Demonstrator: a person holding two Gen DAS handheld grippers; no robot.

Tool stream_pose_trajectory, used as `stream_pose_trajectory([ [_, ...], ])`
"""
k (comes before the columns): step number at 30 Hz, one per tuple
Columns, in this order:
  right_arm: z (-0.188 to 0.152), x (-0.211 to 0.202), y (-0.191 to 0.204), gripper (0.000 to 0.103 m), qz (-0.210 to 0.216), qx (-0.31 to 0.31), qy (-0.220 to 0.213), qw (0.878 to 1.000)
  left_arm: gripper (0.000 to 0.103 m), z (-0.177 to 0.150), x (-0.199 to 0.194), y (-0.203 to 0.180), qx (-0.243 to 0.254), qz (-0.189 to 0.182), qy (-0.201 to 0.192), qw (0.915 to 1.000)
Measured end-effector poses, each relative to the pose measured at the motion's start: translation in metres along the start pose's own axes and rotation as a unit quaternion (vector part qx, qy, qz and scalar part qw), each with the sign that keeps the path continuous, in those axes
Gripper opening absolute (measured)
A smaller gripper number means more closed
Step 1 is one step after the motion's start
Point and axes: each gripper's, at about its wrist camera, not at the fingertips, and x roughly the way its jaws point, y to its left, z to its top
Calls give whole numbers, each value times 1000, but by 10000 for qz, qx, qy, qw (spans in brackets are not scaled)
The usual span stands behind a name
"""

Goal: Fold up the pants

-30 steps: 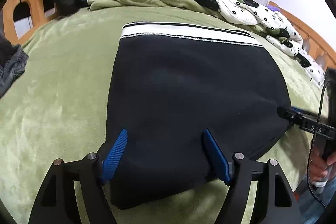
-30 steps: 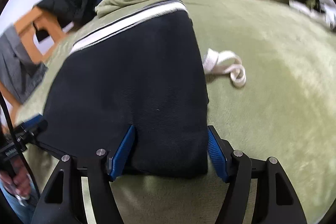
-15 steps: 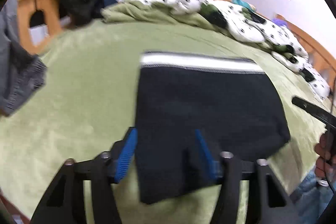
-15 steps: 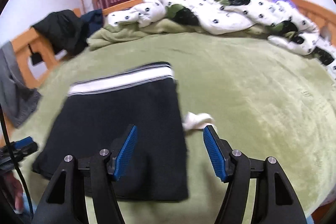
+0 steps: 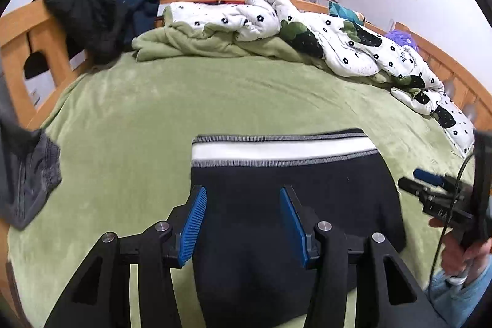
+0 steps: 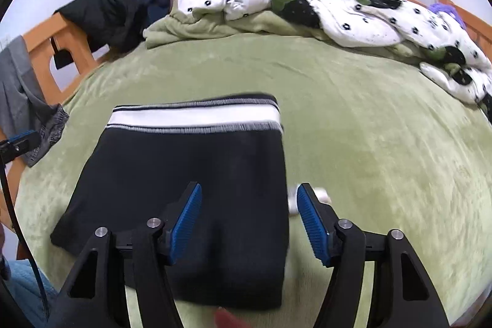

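Note:
The black pants [image 5: 292,189] lie folded flat on the green bed, white waistband [image 5: 283,151] at the far edge. They also show in the right wrist view [image 6: 190,174]. My left gripper [image 5: 243,223] is open and empty, raised above the pants' near left part. My right gripper [image 6: 249,223] is open and empty, raised above the pants' near right edge. A white drawstring end [image 6: 321,194] pokes out to the right of the pants, partly hidden behind a finger.
A rumpled white flowered quilt [image 5: 338,42] and green blanket [image 5: 200,42] lie at the back. Dark clothes [image 5: 89,17] hang on the wooden bed frame [image 5: 18,51] at left. A grey garment [image 5: 27,180] drapes at the left edge.
Both grippers have lifted up and back from the pants, which now look smaller and farther. The pants stay flat on the bed.

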Motion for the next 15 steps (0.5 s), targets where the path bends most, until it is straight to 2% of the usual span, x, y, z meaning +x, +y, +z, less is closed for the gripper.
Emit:
stream_pose_trajectory([
  [3,19,12,12,61,-72,-258,-289,9992,48,6,31,1,-22,-113,13,9999],
  [6,23,43,18,61,-107,-441,-318,9985,48,4,75,-1,-98,-179,438,9988],
  [8,16,79,11,61,-154,-321,-143,9993,48,-4,102,-3,-21,-158,733,9972],
  [10,11,99,9,66,-291,-248,-173,9991,47,-16,121,-4,133,27,894,9959],
  [11,10,101,10,69,-399,-333,-404,9978,51,-21,127,-5,246,99,913,9955],
  [13,14,104,9,72,-400,-272,-301,9984,60,-25,127,-3,234,66,852,9961],
  [15,16,105,6,72,-382,-231,-235,9987,62,-24,125,3,68,49,891,9960],
])
